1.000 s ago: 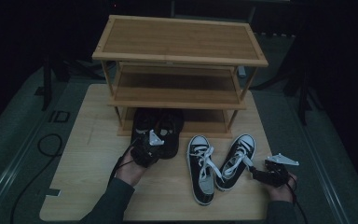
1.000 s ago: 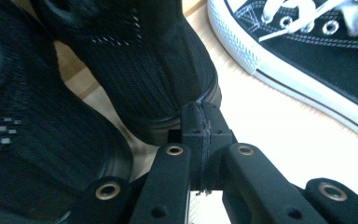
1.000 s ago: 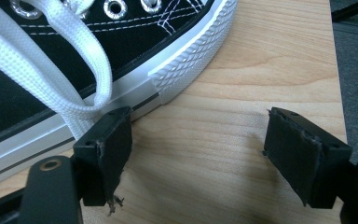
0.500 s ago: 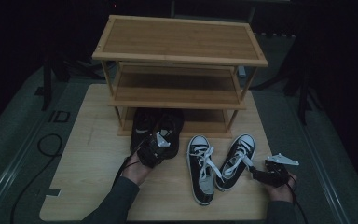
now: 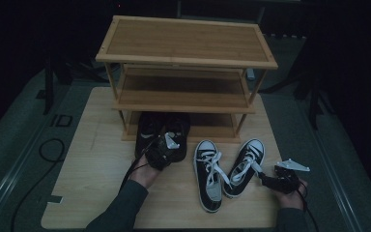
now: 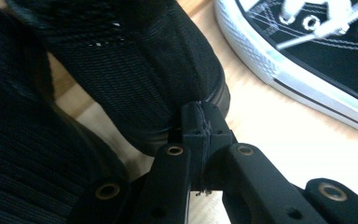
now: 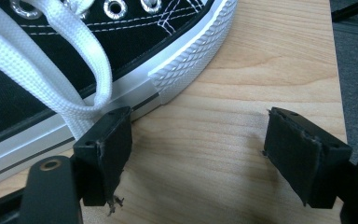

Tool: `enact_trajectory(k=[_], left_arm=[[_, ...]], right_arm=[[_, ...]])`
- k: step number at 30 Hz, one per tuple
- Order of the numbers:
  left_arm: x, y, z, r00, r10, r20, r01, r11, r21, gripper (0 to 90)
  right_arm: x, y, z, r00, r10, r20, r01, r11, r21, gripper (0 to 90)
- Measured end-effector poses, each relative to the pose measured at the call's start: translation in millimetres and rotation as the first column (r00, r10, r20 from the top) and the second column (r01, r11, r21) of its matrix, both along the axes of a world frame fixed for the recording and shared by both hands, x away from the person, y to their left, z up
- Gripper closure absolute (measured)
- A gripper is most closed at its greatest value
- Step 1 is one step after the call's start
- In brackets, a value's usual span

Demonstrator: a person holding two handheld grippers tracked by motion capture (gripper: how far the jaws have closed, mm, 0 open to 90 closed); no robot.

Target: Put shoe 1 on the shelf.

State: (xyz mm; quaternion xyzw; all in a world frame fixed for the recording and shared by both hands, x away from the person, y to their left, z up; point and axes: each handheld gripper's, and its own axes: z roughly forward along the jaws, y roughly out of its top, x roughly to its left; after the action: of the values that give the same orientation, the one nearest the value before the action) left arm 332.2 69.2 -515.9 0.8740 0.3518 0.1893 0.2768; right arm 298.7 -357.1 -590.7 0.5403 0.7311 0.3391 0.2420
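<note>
In the high view, a three-tier wooden shoe rack point(image 5: 186, 72) is standing at the far side of the pale wooden worktop point(image 5: 92, 164). A pair of black shoes point(image 5: 162, 130) is sitting side by side at the rack's foot, toes reaching under the lowest shelf. The left gripper point(image 5: 163, 151) is resting against the heel end of that pair, with the person's left hand point(image 5: 145, 175) behind it. To the right, a pair of black-and-white sneakers point(image 5: 227, 169) is lying on the worktop with white laces loose, and the right gripper point(image 5: 270, 181) is sitting just beside the heel of the right-hand sneaker.

In the left gripper view, the left gripper point(image 6: 200, 123) is keeping its fingers clenched, pads pressed together with nothing between them, their tips touching the rear edge of a black shoe point(image 6: 149, 79). A sneaker's white sole point(image 6: 298, 70) is crossing the upper right corner.

In the right gripper view, the right gripper point(image 7: 205, 149) is holding its fingers released and wide apart over bare wood. One finger point(image 7: 105, 149) is lying against the sneaker's white rubber sole point(image 7: 177, 70), with a lace point(image 7: 74, 70) draping just above it.
</note>
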Motion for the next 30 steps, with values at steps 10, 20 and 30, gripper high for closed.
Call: enact_trajectory(k=[10, 20, 30], left_arm=[[20.9, -2.7, 1.5, 0.9988, 0.047, 0.013, -0.047, 0.9989, -0.001, 90.0], [37.1, -11.5, 0.6, 0.9971, 0.075, 0.013, -0.075, 0.9972, 0.001, 90.0], [51.9, -20.3, -0.5, 0.9935, 0.111, 0.024, -0.112, 0.9936, 0.017, 90.0]], right_arm=[[0.0, 0.0, 0.0, 1.0, 0.0, 0.0, 0.0, 1.0, 0.0, 23.0], [0.0, 0.0, 0.0, 1.0, 0.0, 0.0, 0.0, 1.0, 0.0, 23.0], [0.1, 0.0, 0.0, 1.0, 0.0, 0.0, 0.0, 1.0, 0.0, 23.0]])
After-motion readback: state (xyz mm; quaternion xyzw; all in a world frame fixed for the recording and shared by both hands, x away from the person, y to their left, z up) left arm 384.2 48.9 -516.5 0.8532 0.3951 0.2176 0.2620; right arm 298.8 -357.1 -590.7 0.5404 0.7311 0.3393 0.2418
